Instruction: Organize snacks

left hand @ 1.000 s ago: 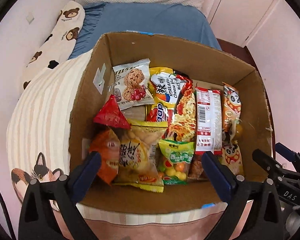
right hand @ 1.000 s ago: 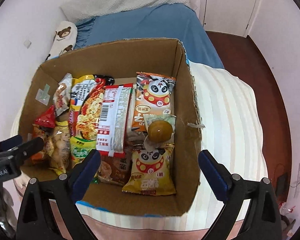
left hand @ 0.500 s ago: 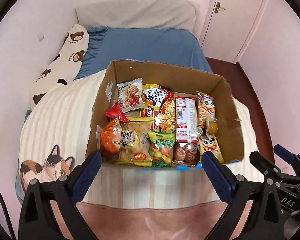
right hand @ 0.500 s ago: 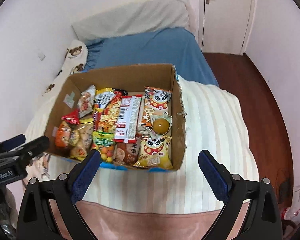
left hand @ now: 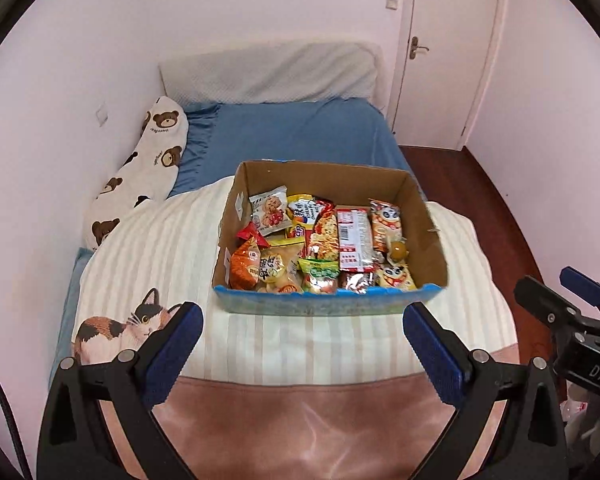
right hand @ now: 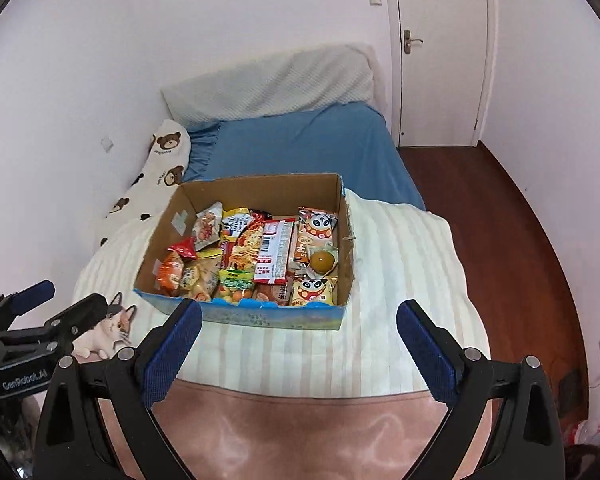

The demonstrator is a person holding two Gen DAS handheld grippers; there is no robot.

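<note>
1. Ahead of both grippers, well beyond their fingertips, a cardboard box sits on a cream striped blanket spread over the bed — its near wall is printed blue.
2. The left gripper hangs with its blue-padded fingers spread wide and nothing between them; the box lies straight ahead in the gap.
3. The right gripper is likewise spread wide and empty, with the box ahead and slightly to the left of its midline.
4. Inside the box, snack packets lie packed side by side: an orange bag at the near left corner, a cookie packet behind it, and a green-topped candy bag near the middle front.
5. A long red-and-white packet runs front to back right of centre, with a noodle pack touching its left side.
6. Two panda-printed packets — one at the back, one at the front — line the box's right wall, and a round brown snack in clear wrap rests between them.
7. Left of the left gripper, a cat print shows on the blanket; farther ahead lie a bear-print pillow and a blue sheet.
8. Far ahead to the right stands a white door.
</note>
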